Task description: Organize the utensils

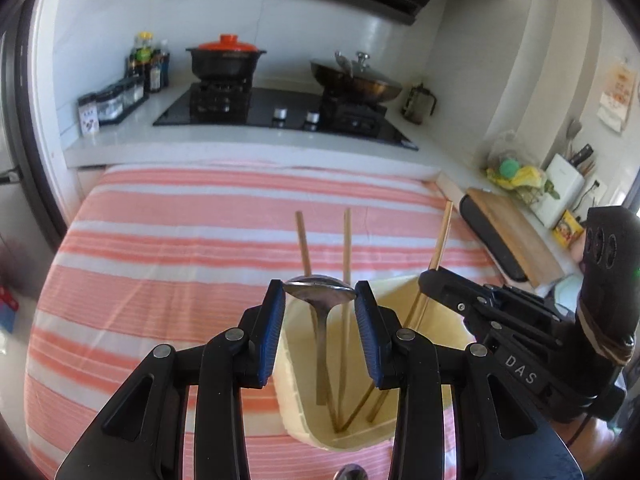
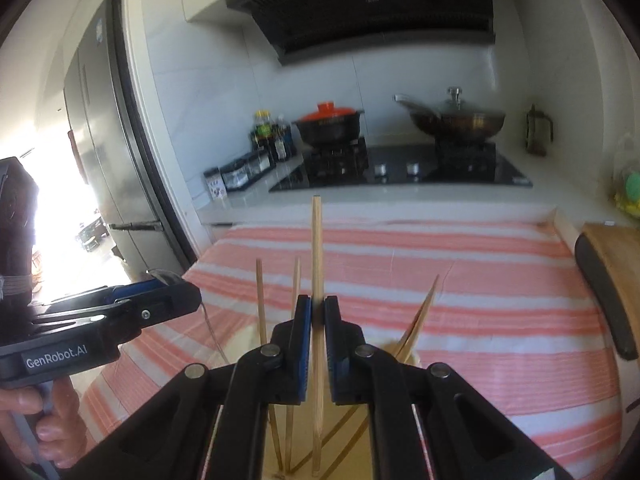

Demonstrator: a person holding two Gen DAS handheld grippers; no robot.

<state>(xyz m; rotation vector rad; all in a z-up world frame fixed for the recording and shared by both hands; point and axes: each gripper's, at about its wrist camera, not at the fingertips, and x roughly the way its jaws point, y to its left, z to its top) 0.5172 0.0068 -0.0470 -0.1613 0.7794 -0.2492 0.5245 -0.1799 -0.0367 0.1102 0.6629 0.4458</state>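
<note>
We see a steel spoon (image 1: pixel 320 286) standing bowl-up, handle down in a cream holder (image 1: pixel 432 344) on the striped cloth; wooden chopsticks (image 1: pixel 347 248) lean inside it (some upright, some tilted right); one more chopstick (image 2: pixel 317 248) stands near-vertical, its lower end within the holder.

A home kitchen. A black gas hob (image 1: pixel 280 114) is set into a white counter (image 1: pixel 240 140), with a range hood (image 2: pixel 372 4) above it. On the burners stand a black pot with an orange lid (image 1: pixel 226 58) and a lidded wok (image 1: pixel 356 80). Sauce bottles (image 1: pixel 146 62) and jars line the tiled wall — a tall fridge (image 2: pixel 108 152), probably, stands at the left, and a knife block (image 1: pixel 564 184) at the right.
</note>
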